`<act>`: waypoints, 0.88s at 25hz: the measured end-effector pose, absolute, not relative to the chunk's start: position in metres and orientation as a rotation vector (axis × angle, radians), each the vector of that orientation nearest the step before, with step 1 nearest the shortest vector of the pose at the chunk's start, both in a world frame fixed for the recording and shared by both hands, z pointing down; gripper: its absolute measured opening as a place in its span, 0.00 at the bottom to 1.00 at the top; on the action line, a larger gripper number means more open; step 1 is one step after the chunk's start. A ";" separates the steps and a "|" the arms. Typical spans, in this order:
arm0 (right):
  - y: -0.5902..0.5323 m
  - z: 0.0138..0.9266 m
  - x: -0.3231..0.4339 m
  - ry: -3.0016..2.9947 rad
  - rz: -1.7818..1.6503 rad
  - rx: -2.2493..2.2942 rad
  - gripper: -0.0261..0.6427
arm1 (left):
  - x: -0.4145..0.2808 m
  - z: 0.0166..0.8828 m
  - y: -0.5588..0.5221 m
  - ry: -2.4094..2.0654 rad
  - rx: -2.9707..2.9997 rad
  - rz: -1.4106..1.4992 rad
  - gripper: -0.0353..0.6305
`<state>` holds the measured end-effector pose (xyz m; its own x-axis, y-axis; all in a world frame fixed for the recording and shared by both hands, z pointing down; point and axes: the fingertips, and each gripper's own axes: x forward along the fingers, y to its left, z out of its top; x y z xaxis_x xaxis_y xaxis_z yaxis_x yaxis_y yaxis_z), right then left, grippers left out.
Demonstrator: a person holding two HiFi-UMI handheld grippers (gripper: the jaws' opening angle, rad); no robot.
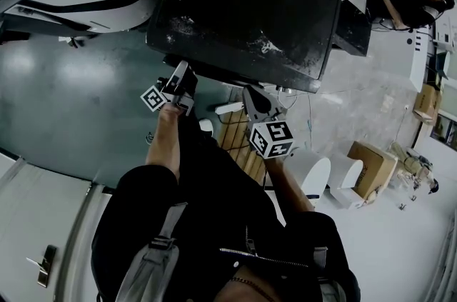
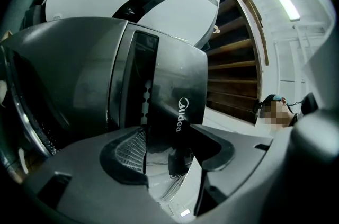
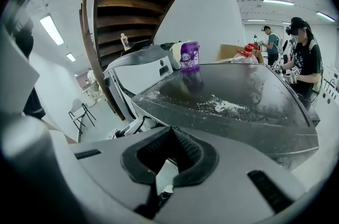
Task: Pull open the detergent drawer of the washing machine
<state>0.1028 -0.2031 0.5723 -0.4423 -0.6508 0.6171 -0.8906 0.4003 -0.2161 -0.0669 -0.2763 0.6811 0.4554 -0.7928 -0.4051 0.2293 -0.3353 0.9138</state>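
Note:
The dark detergent drawer (image 2: 177, 106), with a white brand name on its glossy front, stands between the jaws of my left gripper (image 2: 169, 146). Both pads (image 2: 127, 151) lie against its sides. In the head view the left gripper (image 1: 180, 76) reaches under the front edge of the black washing machine top (image 1: 250, 1), and the drawer itself is hidden there. My right gripper (image 1: 251, 97) hangs beside it to the right, short of the machine. Its jaws (image 3: 170, 149) are together with nothing between them. The machine top (image 3: 233, 96) has white powder spilt on it.
A purple detergent bottle (image 3: 189, 55) stands at the far edge of the machine top. A wooden pallet (image 1: 239, 143), white tubs (image 1: 310, 172) and a cardboard box (image 1: 371, 168) lie on the floor to the right. People (image 3: 304, 53) stand behind the machine.

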 end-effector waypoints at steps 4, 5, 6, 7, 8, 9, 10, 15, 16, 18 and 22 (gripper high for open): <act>-0.203 0.572 0.106 -2.222 0.736 1.326 0.05 | -0.068 0.682 -0.277 -0.507 1.580 -1.142 0.42; -0.202 0.572 0.107 -2.221 0.737 1.327 0.05 | -0.068 0.681 -0.277 -0.510 1.578 -1.145 0.42; -0.202 0.573 0.108 -2.219 0.739 1.327 0.05 | -0.068 0.681 -0.277 -0.514 1.575 -1.147 0.42; -0.201 0.573 0.108 -2.219 0.741 1.326 0.05 | -0.068 0.682 -0.276 -0.517 1.571 -1.148 0.42; -0.200 0.573 0.108 -2.218 0.742 1.325 0.05 | -0.068 0.682 -0.276 -0.518 1.567 -1.148 0.42; -0.199 0.573 0.108 -2.218 0.742 1.325 0.05 | -0.069 0.683 -0.276 -0.517 1.564 -1.148 0.41; -0.199 0.573 0.109 -2.217 0.742 1.327 0.05 | -0.069 0.683 -0.276 -0.517 1.561 -1.148 0.41; -0.197 0.574 0.114 -2.209 0.745 1.334 0.05 | -0.069 0.684 -0.275 -0.536 1.552 -1.159 0.40; -0.196 0.574 0.114 -2.208 0.746 1.334 0.05 | -0.069 0.683 -0.275 -0.535 1.553 -1.159 0.39; -0.196 0.575 0.115 -2.206 0.747 1.333 0.05 | -0.068 0.684 -0.274 -0.529 1.556 -1.156 0.39; -0.195 0.577 0.116 -2.203 0.757 1.332 0.05 | -0.075 0.683 -0.255 -0.512 1.561 -1.175 0.34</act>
